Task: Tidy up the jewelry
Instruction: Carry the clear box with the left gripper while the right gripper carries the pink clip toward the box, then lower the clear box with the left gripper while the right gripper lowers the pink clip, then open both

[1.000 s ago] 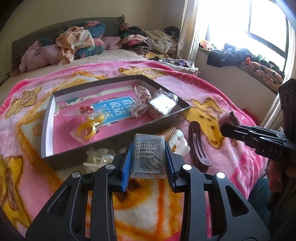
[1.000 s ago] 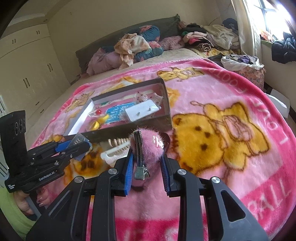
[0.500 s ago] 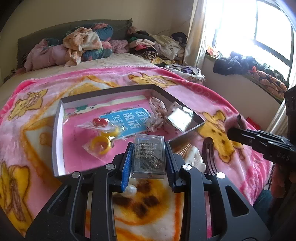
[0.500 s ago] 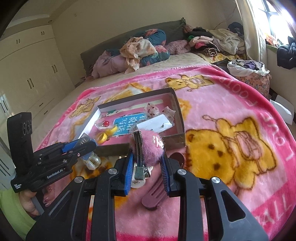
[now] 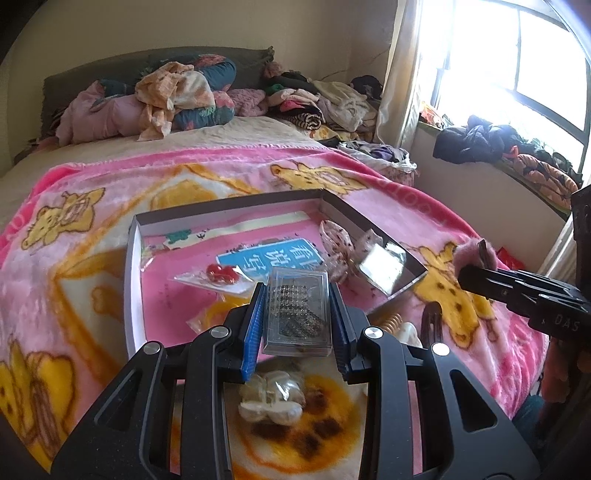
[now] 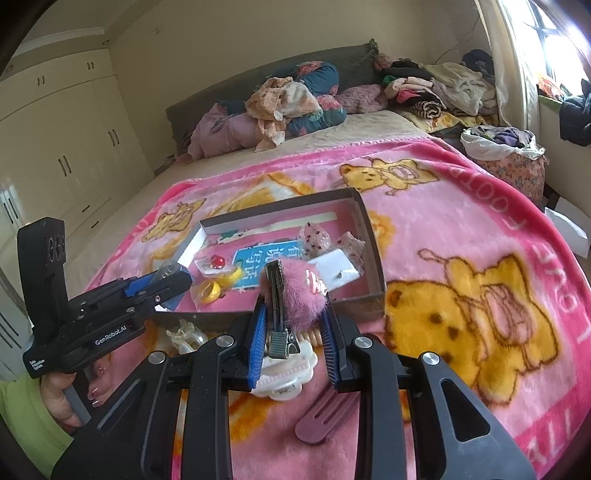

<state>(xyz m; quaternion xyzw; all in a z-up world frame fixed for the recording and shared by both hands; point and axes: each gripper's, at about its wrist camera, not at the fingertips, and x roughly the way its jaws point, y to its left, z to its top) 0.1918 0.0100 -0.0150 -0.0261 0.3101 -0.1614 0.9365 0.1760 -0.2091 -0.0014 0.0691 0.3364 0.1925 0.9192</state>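
Cardboard tray [image 5: 133,258]: red charm [image 5: 221,274], bow [image 5: 334,240] | left claw [image 5: 297,314] grips clear case [image 5: 297,310] | right claw [image 6: 291,325] grips pink clip [image 6: 295,291]

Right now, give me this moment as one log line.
left gripper: shut on clear case | right gripper: shut on pink fuzzy clip | both near box

We see bed [image 5: 229,140] under pink bear-print blanket [image 6: 461,206]. Dark headboard [image 6: 258,88] against cream wall [image 5: 184,26]; heaped clothes [image 5: 166,99] along it. Bright window [image 5: 517,59] on right, glare washing out panes, clothes piled on sill [image 5: 480,142]. Cream wardrobe doors [image 6: 59,140] on left.
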